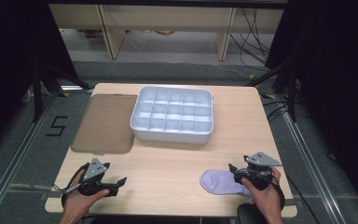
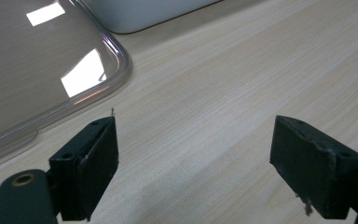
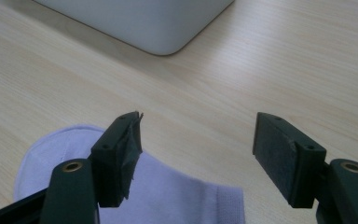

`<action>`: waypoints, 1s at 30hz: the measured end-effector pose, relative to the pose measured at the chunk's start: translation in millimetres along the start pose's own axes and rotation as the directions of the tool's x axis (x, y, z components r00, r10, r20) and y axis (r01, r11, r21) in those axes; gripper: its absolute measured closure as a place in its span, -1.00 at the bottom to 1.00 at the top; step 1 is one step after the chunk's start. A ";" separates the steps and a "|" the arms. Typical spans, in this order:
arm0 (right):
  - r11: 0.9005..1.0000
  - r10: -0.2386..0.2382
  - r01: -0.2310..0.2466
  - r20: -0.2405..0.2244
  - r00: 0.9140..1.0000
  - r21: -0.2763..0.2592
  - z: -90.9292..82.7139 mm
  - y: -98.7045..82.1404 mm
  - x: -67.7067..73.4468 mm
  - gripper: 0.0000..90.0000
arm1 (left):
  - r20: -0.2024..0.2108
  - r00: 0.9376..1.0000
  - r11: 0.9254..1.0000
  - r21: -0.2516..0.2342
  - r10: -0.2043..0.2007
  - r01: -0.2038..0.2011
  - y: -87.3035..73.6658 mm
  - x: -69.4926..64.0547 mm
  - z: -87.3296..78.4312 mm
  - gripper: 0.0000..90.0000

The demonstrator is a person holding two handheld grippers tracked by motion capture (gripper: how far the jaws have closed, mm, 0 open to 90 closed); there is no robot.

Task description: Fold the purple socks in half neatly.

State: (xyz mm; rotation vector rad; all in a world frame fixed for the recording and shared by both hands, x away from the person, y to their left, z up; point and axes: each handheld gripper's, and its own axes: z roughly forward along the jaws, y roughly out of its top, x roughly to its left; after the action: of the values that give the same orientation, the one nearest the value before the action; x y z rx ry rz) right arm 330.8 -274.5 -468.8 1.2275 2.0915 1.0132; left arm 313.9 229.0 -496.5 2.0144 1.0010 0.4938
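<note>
Both grippers are black, each topped by a grey three-cornered plate with small holes. The left gripper [image 1: 120, 181] trails a thin cable; the right gripper [image 1: 233, 169] too. Jaws are blocky, with worn pads [image 3: 129, 154] and brass-ringed screw holes. Forearms bare.

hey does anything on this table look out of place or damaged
Mostly tidy. The clear lid lies off the divided white tray, flat beside it. A lilac sock lies loose by the right gripper, and the padding on that gripper's fingers looks frayed.
</note>
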 end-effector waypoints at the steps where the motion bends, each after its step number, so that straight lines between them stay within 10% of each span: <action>1: 1.000 0.000 0.000 0.000 1.000 0.000 0.0 0.0 0.0 -0.25 | 0.000 1.000 1.000 0.000 0.000 0.000 0.0 0.0 0.0 -0.67; 15: 0.997 -0.070 0.070 -0.035 0.997 -0.019 -3.7 2.8 4.4 0.10 | 0.022 1.000 1.000 -0.012 -0.021 0.021 -0.8 1.8 3.8 -0.67; 22: 0.985 -0.174 0.172 -0.085 0.981 -0.033 -3.5 3.5 9.8 0.58 | 0.029 0.999 0.999 0.026 0.030 -0.031 0.0 -1.8 4.6 -0.66; 30: 0.967 -0.256 0.252 -0.118 0.959 -0.048 3.3 6.2 14.6 0.89 | 0.020 1.000 1.000 0.012 -0.005 0.004 -0.1 -0.6 4.8 -0.65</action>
State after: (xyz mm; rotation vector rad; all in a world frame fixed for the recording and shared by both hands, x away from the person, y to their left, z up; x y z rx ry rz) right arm 329.6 -258.5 -466.5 0.8705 2.2477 1.0209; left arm 316.5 226.1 -499.4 2.0230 0.9982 0.4655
